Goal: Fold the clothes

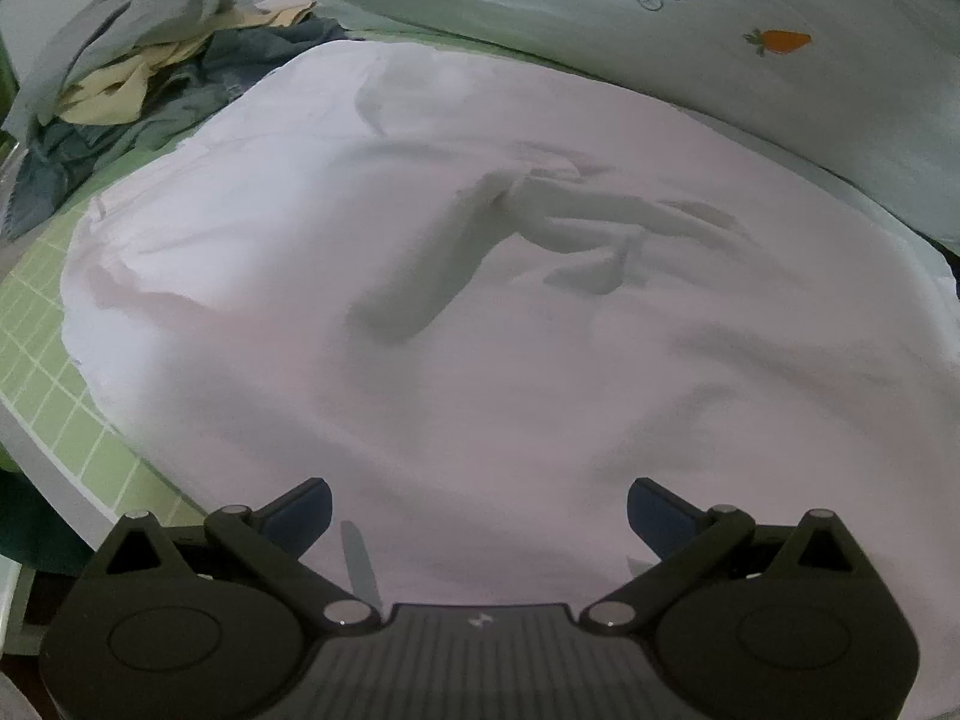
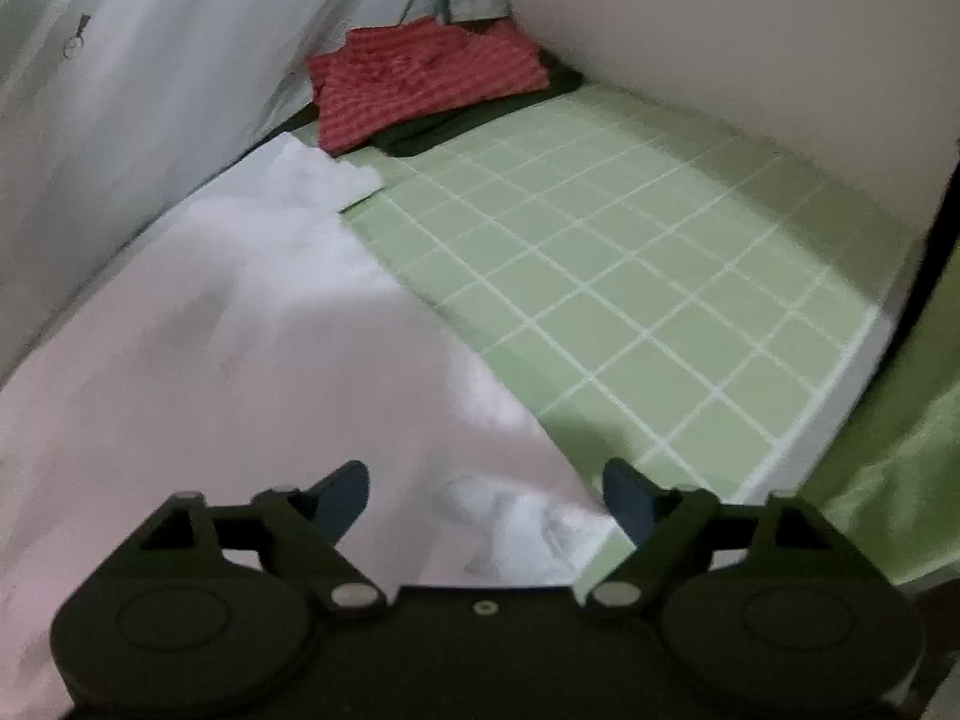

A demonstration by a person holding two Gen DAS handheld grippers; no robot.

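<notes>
A large pale pink-white garment [image 1: 456, 276] lies spread and wrinkled on the green checked mat [image 1: 42, 330]. A raised crease runs across its middle. My left gripper [image 1: 479, 516] is open and empty, just above the garment's near part. In the right wrist view the same garment [image 2: 228, 348] covers the left half of the mat [image 2: 630, 276]. My right gripper [image 2: 486, 498] is open and empty over the garment's right edge, its right finger over the mat.
A heap of unfolded grey, yellow and blue clothes [image 1: 138, 78] lies at the far left. A folded red striped garment [image 2: 420, 84] rests on a dark one at the far end. A pale printed quilt [image 1: 660, 18] lines the back. A white wall [image 2: 750, 42] borders the right.
</notes>
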